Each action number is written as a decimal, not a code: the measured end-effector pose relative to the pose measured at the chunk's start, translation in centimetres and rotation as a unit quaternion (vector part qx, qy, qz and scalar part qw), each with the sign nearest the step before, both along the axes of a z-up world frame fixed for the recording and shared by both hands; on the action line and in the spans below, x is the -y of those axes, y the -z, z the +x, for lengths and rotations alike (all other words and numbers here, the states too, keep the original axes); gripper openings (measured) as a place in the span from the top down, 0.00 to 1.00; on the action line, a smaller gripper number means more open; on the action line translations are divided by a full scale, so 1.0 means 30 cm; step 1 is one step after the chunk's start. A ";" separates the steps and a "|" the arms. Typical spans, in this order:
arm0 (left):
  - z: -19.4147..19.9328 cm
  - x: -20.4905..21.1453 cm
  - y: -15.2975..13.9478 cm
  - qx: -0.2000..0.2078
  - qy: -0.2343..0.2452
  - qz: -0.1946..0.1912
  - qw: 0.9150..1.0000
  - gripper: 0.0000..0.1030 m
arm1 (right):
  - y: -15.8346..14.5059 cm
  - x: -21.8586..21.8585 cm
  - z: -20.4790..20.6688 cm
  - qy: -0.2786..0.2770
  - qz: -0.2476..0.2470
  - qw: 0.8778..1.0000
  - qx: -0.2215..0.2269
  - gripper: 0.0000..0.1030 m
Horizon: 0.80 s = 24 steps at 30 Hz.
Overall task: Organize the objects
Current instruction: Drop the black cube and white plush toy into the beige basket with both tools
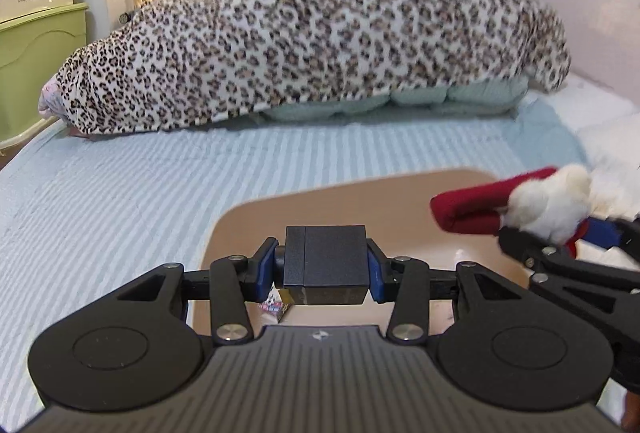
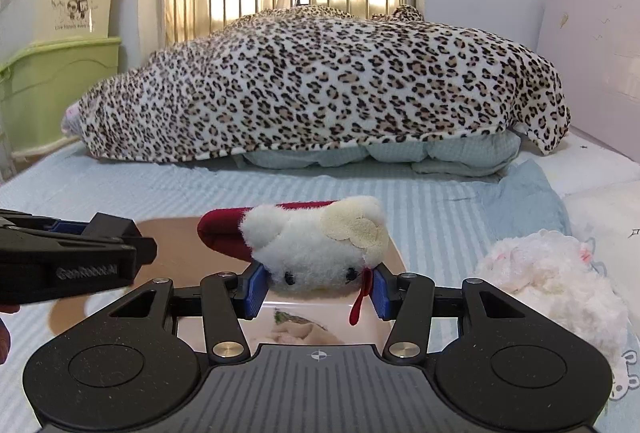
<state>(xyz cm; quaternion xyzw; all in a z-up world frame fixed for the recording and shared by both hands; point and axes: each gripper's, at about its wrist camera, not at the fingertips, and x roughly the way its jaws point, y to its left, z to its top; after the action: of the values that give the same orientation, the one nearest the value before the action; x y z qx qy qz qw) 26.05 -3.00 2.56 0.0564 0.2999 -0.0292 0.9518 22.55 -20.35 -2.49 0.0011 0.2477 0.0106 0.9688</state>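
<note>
A small black box [image 1: 325,265] is squeezed between the blue pads of the left gripper [image 1: 325,269]. The box is held up over the tan tray [image 1: 360,201], and its long side runs from left to right.

A white plush toy [image 2: 316,249] with a red hat is clamped at the head between the pads of the right gripper [image 2: 318,287]. The toy's face is turned toward the near side. Its long red hat [image 2: 228,233] is pointed to the left and a little far, so the toy's long line runs left to right. The toy is held over the right part of the tray [image 2: 176,233].

The tray is laid on a bed with a striped blue sheet [image 1: 120,193]. A fluffy white toy [image 2: 560,285] is seen on the sheet, right of the tray. A leopard blanket [image 1: 312,45] is heaped at the far end of the bed. Plastic bins [image 2: 56,45] are stacked at the far left.
</note>
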 end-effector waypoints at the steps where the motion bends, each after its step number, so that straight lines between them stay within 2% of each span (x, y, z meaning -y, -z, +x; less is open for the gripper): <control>1: 0.015 0.005 0.019 -0.007 -0.001 0.007 1.000 0.55 | 0.013 0.001 0.008 0.000 0.001 1.000 -0.008 0.53; 6: 0.070 0.000 0.109 -0.055 -0.005 0.023 0.998 0.55 | 0.070 -0.017 0.053 -0.012 -0.006 0.998 -0.061 0.52; 9: 0.081 -0.015 0.131 -0.074 0.001 0.015 0.997 0.55 | 0.084 -0.037 0.055 -0.016 -0.025 0.998 -0.064 0.50; 11: 0.060 -0.019 0.115 -0.062 0.015 0.015 0.998 0.50 | 0.075 -0.037 0.045 -0.019 -0.022 0.998 -0.064 0.40; 12: 0.046 -0.017 0.103 -0.052 0.017 0.024 0.998 0.45 | 0.067 -0.033 0.035 -0.019 -0.018 0.998 -0.057 0.39; 13: 0.033 -0.018 0.092 -0.043 0.018 0.033 0.998 0.33 | 0.056 -0.029 0.026 -0.017 -0.016 0.998 -0.054 0.35; 14: 0.019 -0.022 0.081 -0.033 0.018 0.039 0.999 0.29 | 0.043 -0.025 0.016 -0.015 -0.015 0.999 -0.050 0.29; 17: -0.008 -0.027 0.052 -0.020 0.017 0.044 0.999 0.24 | 0.005 -0.008 -0.026 -0.010 -0.002 0.999 -0.035 0.15; 22: -0.075 -0.068 0.017 -0.007 0.007 0.034 0.999 0.17 | -0.047 0.020 -0.108 -0.005 0.012 1.000 -0.018 0.04; 24: -0.109 -0.081 0.005 -0.005 0.007 0.035 0.999 0.15 | -0.056 0.026 -0.145 -0.002 0.016 1.000 -0.011 0.03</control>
<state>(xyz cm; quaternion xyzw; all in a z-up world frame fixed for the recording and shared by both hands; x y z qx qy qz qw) 22.79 -0.56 2.40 0.0918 0.3047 -0.0255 0.9477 18.20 -21.14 -0.81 0.0164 0.2583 0.0168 0.9658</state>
